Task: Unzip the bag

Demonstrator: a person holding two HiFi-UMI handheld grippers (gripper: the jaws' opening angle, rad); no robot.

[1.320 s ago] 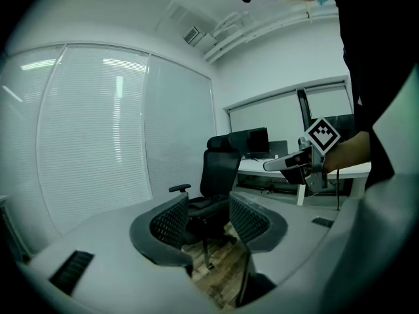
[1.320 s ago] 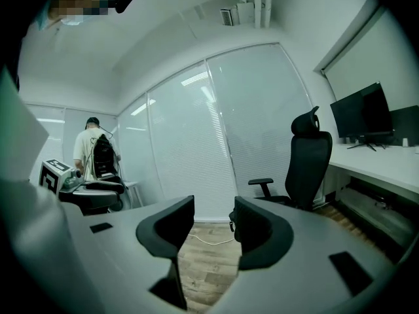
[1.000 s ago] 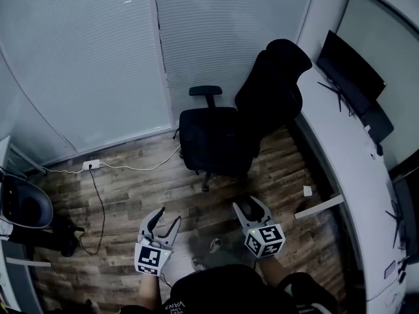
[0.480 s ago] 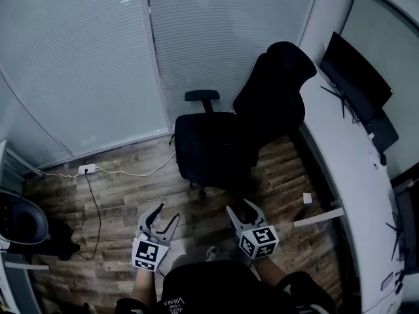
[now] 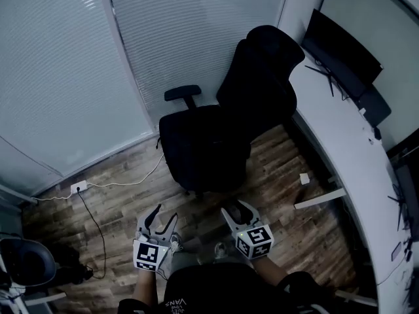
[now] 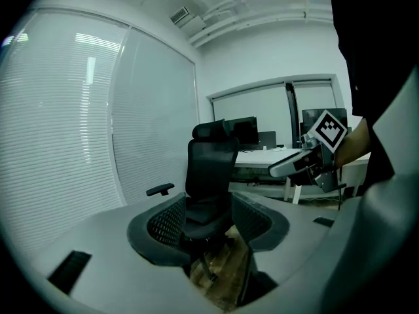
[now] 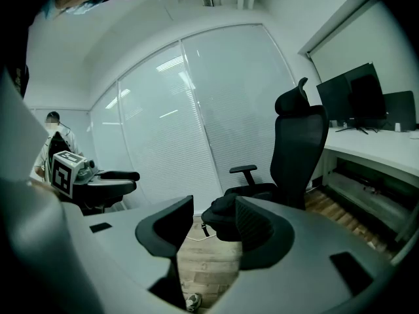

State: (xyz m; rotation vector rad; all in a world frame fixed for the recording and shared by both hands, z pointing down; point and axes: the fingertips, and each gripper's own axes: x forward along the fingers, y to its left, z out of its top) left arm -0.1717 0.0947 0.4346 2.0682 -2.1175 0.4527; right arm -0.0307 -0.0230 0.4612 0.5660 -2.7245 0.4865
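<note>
A white socket [image 5: 77,188] with its cable sits on the wood floor [image 5: 124,195] at the foot of the blinds [image 5: 59,77] on the left. The left hand-held gripper [image 5: 162,216] hangs over the floor, jaws wide apart with nothing between them. Ahead stands a black office chair [image 5: 209,142]. What looks like a black bag [image 7: 221,213] lies slumped on its seat, well apart from both grippers. The right hand-held gripper [image 5: 236,209] is likewise spread and empty. A white desk [image 5: 334,136] bearing a monitor [image 5: 340,44] runs along the right.
</note>
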